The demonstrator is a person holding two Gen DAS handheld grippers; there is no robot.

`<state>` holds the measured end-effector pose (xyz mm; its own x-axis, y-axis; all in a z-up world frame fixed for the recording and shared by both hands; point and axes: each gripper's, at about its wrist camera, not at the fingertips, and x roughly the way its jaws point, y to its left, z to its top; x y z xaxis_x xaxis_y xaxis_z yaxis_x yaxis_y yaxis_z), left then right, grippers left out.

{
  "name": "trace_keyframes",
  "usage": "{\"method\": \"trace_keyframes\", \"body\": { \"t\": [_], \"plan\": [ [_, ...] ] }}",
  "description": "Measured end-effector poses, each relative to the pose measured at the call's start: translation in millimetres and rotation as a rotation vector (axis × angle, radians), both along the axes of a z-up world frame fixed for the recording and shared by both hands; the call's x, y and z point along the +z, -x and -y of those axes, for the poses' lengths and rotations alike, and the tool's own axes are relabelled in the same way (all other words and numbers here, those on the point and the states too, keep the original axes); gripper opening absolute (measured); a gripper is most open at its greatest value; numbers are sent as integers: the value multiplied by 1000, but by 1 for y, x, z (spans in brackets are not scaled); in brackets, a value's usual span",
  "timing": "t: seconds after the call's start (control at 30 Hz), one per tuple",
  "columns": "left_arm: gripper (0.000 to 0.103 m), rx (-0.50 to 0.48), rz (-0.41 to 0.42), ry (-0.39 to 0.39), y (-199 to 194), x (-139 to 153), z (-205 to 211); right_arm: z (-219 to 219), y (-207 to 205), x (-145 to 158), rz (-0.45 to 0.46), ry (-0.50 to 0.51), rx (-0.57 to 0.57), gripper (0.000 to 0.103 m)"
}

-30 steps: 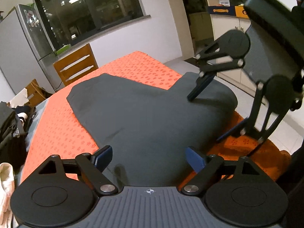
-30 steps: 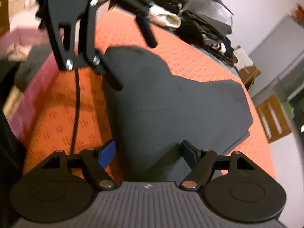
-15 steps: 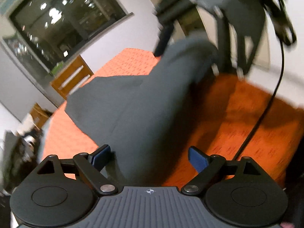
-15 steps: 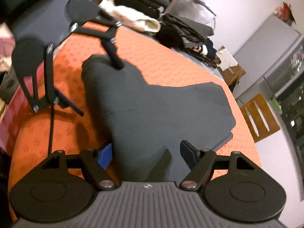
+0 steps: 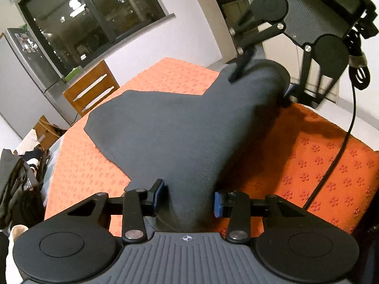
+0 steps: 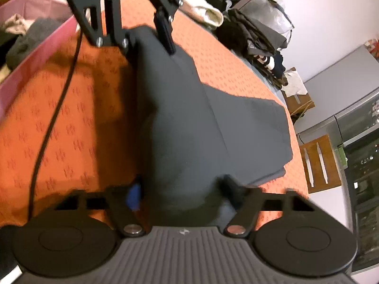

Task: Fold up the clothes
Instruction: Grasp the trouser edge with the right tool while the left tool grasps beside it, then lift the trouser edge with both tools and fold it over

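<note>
A dark grey garment [image 5: 180, 127] lies on the orange patterned table cover [image 5: 319, 156], its near edge lifted and stretched between my two grippers. My left gripper [image 5: 189, 197] is shut on one corner of the garment, fabric bunched between its blue pads. My right gripper [image 6: 180, 189] is shut on the other corner of the garment [image 6: 201, 123]. In the left wrist view the right gripper [image 5: 263, 80] shows at the far end of the raised edge. In the right wrist view the left gripper [image 6: 149, 40] shows at the far end.
A wooden chair [image 5: 92, 87] and a fridge [image 5: 26, 61] stand beyond the table. A pile of dark and white clothes [image 6: 251, 30] lies at the table's far side. A pink bin with clothes [image 6: 26, 33] stands beside the table. A black cable [image 6: 54, 118] hangs over the cover.
Both grippers have closed on the garment's near edge and lifted it; the edge is now raised off the cover and stretched between them.
</note>
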<state>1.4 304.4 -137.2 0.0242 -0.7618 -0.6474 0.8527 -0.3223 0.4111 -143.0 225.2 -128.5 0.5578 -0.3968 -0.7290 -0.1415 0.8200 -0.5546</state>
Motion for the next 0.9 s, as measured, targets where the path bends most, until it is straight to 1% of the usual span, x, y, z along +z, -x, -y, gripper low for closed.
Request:
{"method": "trace_keyframes", "body": {
  "t": [0.07, 0.1, 0.17, 0.3, 0.47, 0.57, 0.63, 0.67, 0.73, 0.9],
  "plan": [
    [40, 8, -11, -8, 0, 2, 1, -1, -2, 4, 2, -31, -19, 42],
    [39, 16, -24, -14, -1, 4, 0, -2, -3, 6, 0, -45, -27, 39],
    [39, 28, -49, -28, -4, 7, -1, -4, -4, 11, -5, -75, -42, 37],
    [39, 23, -85, -63, -4, 15, -11, -9, -1, 24, -17, -167, -67, 37],
    [38, -36, -135, -137, 2, 31, -34, -24, 11, 42, -70, -319, -82, 37],
    [38, -78, -191, -203, 5, 44, -49, -32, 20, 55, -112, -440, -87, 37],
    [38, -90, -250, -237, 2, 52, -54, -32, 25, 63, -134, -524, -94, 37],
    [38, -90, -274, -242, 0, 54, -56, -30, 25, 65, -133, -550, -99, 37],
    [38, -85, -291, -239, -3, 56, -56, -25, 26, 70, -128, -599, -109, 37],
    [41, -47, -332, -223, -18, 57, -40, -8, 26, 75, -94, -642, -141, 39]
  ]
}}
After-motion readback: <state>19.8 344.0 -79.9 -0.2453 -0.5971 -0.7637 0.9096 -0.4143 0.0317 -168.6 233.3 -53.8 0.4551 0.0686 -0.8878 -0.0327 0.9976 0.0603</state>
